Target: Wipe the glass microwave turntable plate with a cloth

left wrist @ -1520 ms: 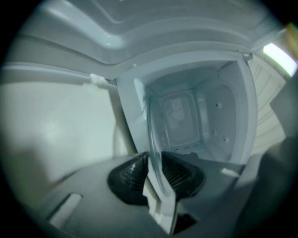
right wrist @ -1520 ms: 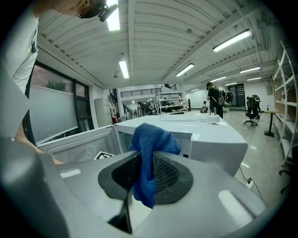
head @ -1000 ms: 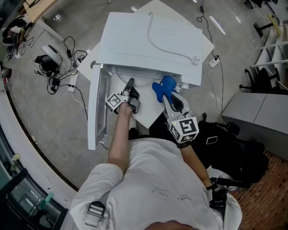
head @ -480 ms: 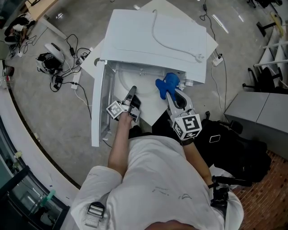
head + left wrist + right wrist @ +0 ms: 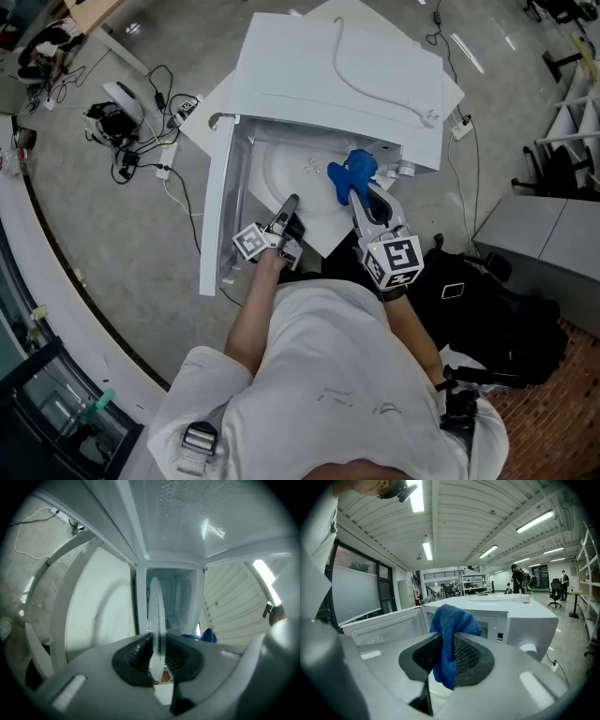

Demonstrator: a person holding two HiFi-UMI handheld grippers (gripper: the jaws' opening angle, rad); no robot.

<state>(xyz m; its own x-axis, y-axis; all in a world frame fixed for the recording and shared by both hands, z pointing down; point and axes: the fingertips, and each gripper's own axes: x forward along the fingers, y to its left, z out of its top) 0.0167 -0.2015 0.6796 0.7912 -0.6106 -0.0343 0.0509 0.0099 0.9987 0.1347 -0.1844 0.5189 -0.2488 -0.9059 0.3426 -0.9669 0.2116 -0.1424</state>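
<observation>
The glass turntable plate (image 5: 298,176) lies level, part way out of the open white microwave (image 5: 337,66). My left gripper (image 5: 290,205) is shut on its near rim. In the left gripper view the plate (image 5: 155,613) shows edge-on, pinched between the black pads of that gripper (image 5: 157,656). My right gripper (image 5: 362,194) is shut on a blue cloth (image 5: 349,174), held just right of the plate, in front of the microwave's control side. The cloth (image 5: 449,634) hangs bunched from the jaws of the right gripper (image 5: 447,660). Cloth and plate are apart.
The microwave door (image 5: 225,211) stands swung open at the left of the plate. A white cord (image 5: 375,89) lies on top of the microwave. Cables and a power strip (image 5: 127,117) lie on the floor at left. A black bag (image 5: 487,300) and a grey cabinet (image 5: 544,234) stand at right.
My left gripper has drawn back toward the person with the plate in it, so more of the plate shows outside the microwave. The right gripper and cloth have stayed put.
</observation>
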